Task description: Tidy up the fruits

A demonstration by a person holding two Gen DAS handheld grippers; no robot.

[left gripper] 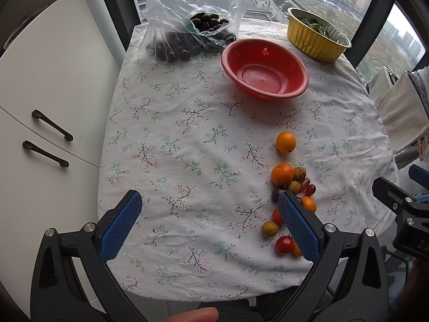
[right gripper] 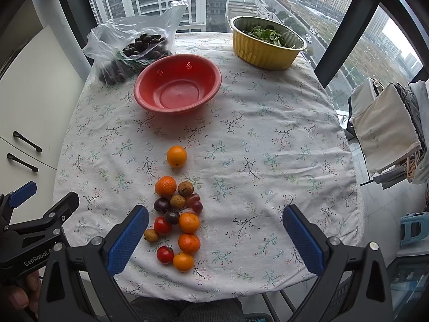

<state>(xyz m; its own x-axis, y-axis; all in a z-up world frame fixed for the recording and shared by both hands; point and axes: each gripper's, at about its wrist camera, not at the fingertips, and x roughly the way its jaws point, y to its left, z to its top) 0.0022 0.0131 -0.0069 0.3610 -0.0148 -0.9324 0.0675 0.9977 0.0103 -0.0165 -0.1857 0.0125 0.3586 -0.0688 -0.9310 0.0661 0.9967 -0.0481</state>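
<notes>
Fruits (right gripper: 175,214): a loose cluster of small oranges, cherry tomatoes, longans and dark grapes on the desk, on the near side of the red bowl and well apart from it.
Lone orange (right gripper: 176,156): between the cluster and the bowl, just beyond the cluster.
Red bowl (right gripper: 177,83): upright on the desk, nothing in it.
Bag (right gripper: 128,51): clear plastic with dark round fruit inside, just beside the bowl on its far left.
Foil tub (right gripper: 266,43): gold, leafy greens inside, far right of the bowl.
Desk (right gripper: 268,147): covered by a floral cloth.
Left gripper (left gripper: 209,225): jaws spread wide, holding nothing, over the cloth left of the cluster; its right finger overlaps the cluster in the left wrist view.
Right gripper (right gripper: 215,230): jaws spread wide, holding nothing, just right of the cluster.
</notes>
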